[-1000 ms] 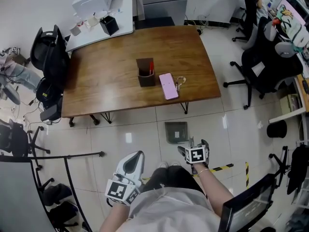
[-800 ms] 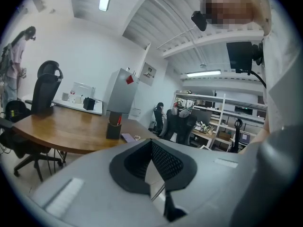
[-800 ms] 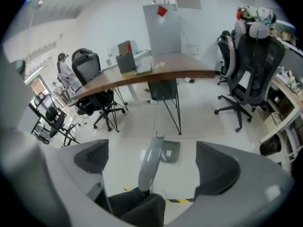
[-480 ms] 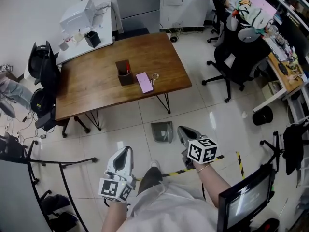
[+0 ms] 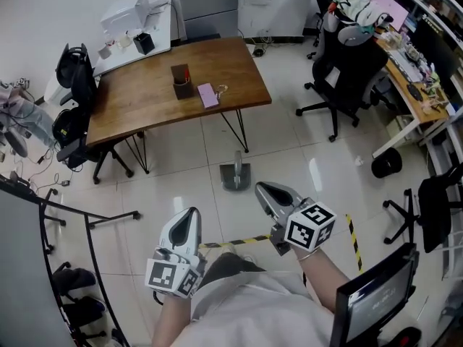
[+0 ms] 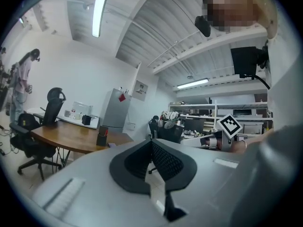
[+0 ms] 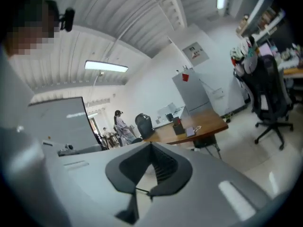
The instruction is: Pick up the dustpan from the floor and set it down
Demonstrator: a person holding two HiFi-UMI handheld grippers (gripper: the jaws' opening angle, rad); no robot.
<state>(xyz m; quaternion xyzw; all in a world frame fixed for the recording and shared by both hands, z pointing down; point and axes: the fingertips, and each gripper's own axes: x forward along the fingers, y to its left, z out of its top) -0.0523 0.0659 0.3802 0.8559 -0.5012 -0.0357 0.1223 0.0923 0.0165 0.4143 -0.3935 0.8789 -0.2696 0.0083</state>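
Observation:
The grey dustpan [image 5: 236, 174] sits on the white tiled floor in front of the wooden table, and nothing touches it. My right gripper [image 5: 261, 189] hangs in the air nearer to me and a little right of the dustpan, jaws together and empty. My left gripper [image 5: 192, 214] is held at lower left, also shut with nothing in it. In the left gripper view the left gripper [image 6: 151, 142] points level across the office. The right gripper view shows the right gripper [image 7: 151, 145] aimed toward the table, pads meeting. Neither gripper view shows the dustpan.
The wooden table [image 5: 145, 103] carries a pen holder [image 5: 181, 84] and a pink phone [image 5: 207, 95]. Black office chairs [image 5: 346, 71] stand at right and another chair [image 5: 74, 78] at left. Black-yellow tape [image 5: 352, 231] marks the floor. A black rack [image 5: 79, 223] stands at lower left.
The view has pulled up and back from the floor and both grippers have risen. The right gripper's jaws, apart a second ago, are now together. The dustpan stays on the floor.

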